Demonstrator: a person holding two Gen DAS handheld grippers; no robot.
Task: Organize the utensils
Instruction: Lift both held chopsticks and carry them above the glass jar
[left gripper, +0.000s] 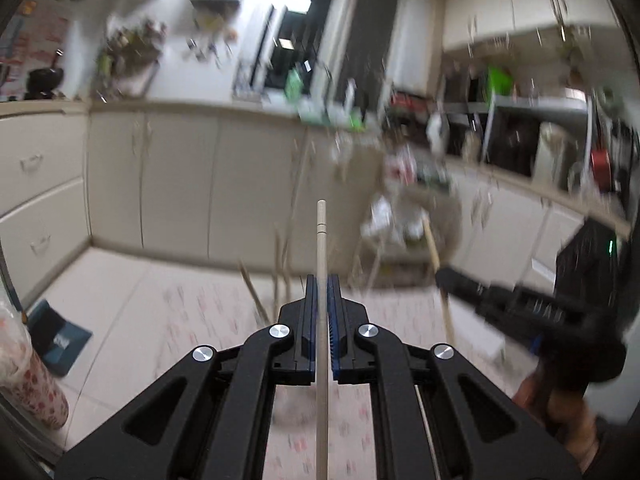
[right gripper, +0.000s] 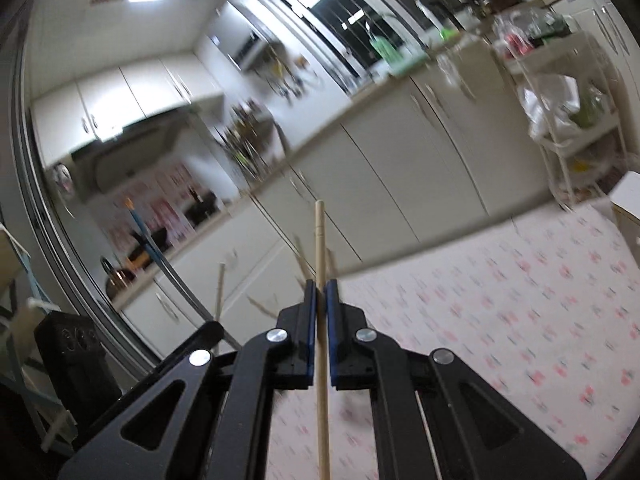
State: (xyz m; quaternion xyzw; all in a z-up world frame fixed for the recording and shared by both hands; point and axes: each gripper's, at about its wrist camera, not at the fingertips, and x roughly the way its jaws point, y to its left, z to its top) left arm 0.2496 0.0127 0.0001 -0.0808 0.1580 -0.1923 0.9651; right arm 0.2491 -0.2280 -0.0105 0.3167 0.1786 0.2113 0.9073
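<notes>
**A:** Though both frames are smeared with blur, what does the left gripper have between its blue ribbed pads?

**B:** A pale wooden chopstick, round and smooth, with fine grooves cut near its blunt end. It runs straight up the centre of the left wrist frame, from the bottom edge past the fingertips. The matte black jaws are clamped onto it.

**A:** And the right gripper?

**B:** Much the same. Its jaws are closed on a second chopstick, a warmer tan wood, also a slim cylinder with grooves near the tip, standing in the lower centre of the right wrist frame.

**A:** Can you see one tool from the other?

**B:** Yes. At the lower right of the left wrist frame the right gripper shows as a dark angular shape, with the hand that carries it below, and its stick slants past the tip.

**A:** What lies behind?

**B:** Glossy cream cabinet doors with slim metal handles fill the middle band. Below them, pale floor tiles and a mat printed with small pink motifs. A patterned cylindrical tumbler sits at the lower left edge of the left wrist frame.
</notes>
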